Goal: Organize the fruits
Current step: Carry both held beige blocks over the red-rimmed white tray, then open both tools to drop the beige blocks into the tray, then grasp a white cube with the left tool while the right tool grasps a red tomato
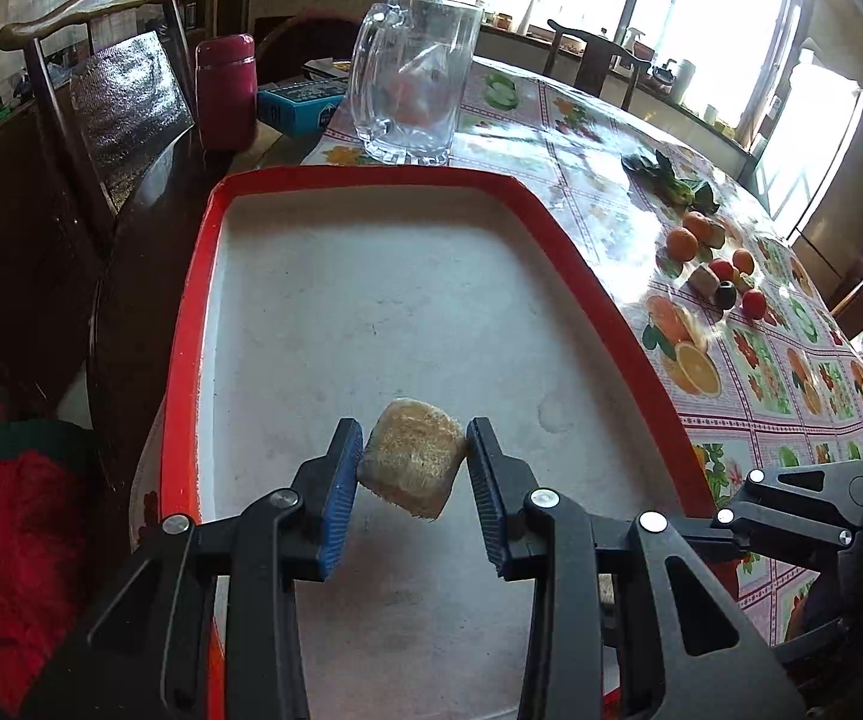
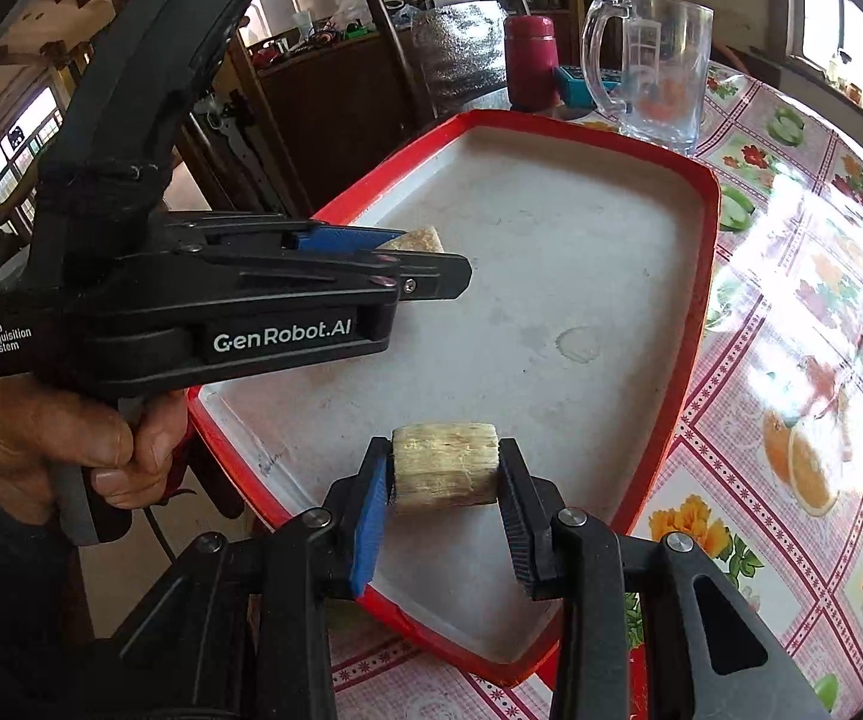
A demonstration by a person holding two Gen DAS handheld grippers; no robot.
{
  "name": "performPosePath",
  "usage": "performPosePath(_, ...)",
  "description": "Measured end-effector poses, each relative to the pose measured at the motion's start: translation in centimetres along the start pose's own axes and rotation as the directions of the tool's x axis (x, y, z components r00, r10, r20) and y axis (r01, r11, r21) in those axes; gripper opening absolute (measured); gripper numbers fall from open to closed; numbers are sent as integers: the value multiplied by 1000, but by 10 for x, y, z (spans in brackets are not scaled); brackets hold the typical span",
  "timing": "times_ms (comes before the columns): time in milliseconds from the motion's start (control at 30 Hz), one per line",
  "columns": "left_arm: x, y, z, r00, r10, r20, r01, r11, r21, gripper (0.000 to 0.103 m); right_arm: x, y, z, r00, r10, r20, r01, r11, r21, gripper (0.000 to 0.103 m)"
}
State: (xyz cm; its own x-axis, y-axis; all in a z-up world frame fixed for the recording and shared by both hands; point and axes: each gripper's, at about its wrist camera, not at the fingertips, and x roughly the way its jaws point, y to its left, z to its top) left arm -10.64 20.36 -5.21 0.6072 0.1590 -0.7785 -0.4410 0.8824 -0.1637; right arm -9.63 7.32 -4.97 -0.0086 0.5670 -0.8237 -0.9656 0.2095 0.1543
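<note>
My left gripper (image 1: 413, 462) is shut on a tan fibrous chunk (image 1: 412, 467) and holds it just above the near part of the white tray with the red rim (image 1: 371, 177). My right gripper (image 2: 444, 474) is shut on a pale yellow cut piece (image 2: 444, 473) over the tray's near edge (image 2: 695, 324). The left gripper (image 2: 431, 276) shows in the right wrist view over the tray's left side, with its chunk (image 2: 422, 238) partly hidden. Several oranges, tomatoes and other fruit pieces (image 1: 716, 264) lie on the tablecloth to the right of the tray.
A glass mug (image 1: 410, 78) stands behind the tray, with a maroon flask (image 1: 225, 93) and a blue box (image 1: 299, 105) to its left. Leafy greens (image 1: 671, 180) lie on the flowered tablecloth (image 1: 761, 372). A wooden chair (image 1: 101, 102) stands left of the table.
</note>
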Motion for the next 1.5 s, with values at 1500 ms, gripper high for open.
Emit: performPosePath(1500, 7, -147, 44, 993, -114, -15, 114, 968, 222, 59, -146, -167, -96, 942, -280, 185, 188, 897, 399, 54)
